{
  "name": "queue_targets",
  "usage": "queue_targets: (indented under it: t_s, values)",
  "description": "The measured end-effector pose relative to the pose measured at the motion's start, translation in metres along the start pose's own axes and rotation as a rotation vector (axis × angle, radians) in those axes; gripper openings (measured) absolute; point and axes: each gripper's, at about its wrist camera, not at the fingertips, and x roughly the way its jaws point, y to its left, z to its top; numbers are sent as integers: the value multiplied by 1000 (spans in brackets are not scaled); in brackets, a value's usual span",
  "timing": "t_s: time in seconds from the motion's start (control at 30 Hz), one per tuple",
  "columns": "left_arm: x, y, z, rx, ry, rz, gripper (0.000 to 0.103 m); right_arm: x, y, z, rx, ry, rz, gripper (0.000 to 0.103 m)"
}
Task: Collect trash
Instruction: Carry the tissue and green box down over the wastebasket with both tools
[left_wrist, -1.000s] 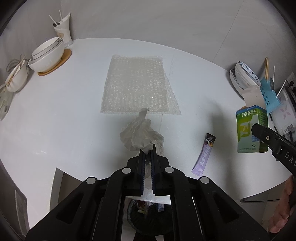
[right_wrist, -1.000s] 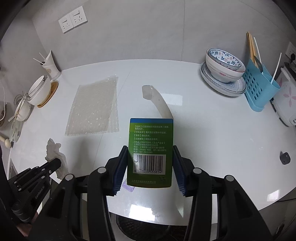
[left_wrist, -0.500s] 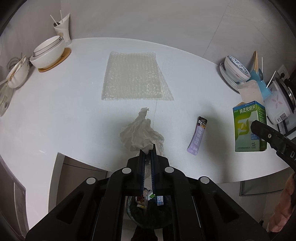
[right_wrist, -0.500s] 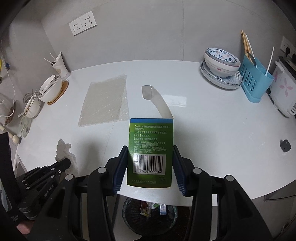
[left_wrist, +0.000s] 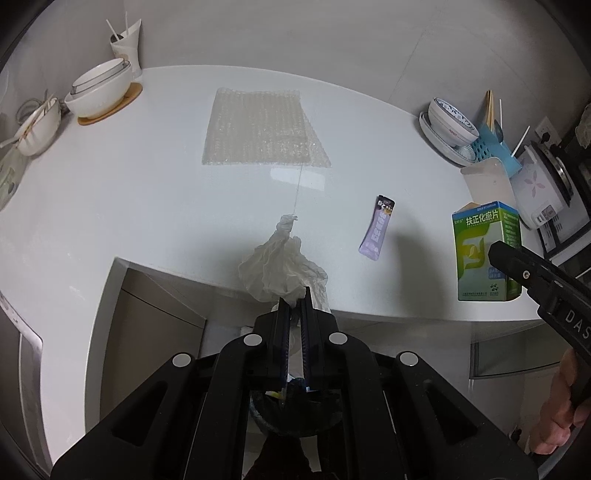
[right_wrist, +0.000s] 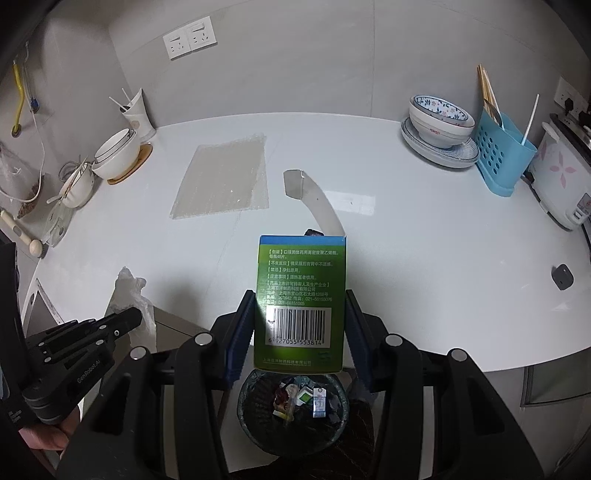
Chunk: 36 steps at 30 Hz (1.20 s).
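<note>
The left gripper (left_wrist: 294, 306) has its jaws pressed together on a crumpled tissue (left_wrist: 280, 269); the wad bulges out past the fingertips, with a thin tail of it running back between the pads. It hangs in the air just off the counter's (left_wrist: 147, 192) front edge, beside the notch cut into that edge. The right gripper (right_wrist: 300, 328) is clamped on a green box (right_wrist: 301, 295), one pad flat against each narrow side, the barcode face toward the camera and the open top flap (right_wrist: 314, 199) sticking up beyond the fingers. The box, too, is held off the front edge. Below both grippers stands a dark bin (right_wrist: 293, 410) with scraps already inside; in the right wrist view it sits directly under the box's lower end. Still lying on the counter are a sheet of bubble wrap (left_wrist: 258, 129) toward the middle and a small purple sachet (left_wrist: 377, 232) nearer the front edge, between the tissue and the box in the left wrist view. Bowls (right_wrist: 439, 123) stand along the back corners
</note>
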Motion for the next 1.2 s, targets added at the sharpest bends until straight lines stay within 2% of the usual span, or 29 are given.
queue_targets:
  t_s: [0.33, 0.53, 0.97, 1.2]
  values:
    - [-12, 2, -37, 1, 10, -20, 5, -14, 6, -33, -43, -6, 23, 45]
    - [-6, 1, -57, 10, 33, -23, 5, -15, 7, -47, -69, -15, 39, 45]
    - [14, 10, -96, 25, 74, -9, 5, 5, 17, -90, -132, 13, 46, 45]
    - [33, 16, -108, -9, 87, -47, 5, 22, 14, -108, -148, 44, 50, 45]
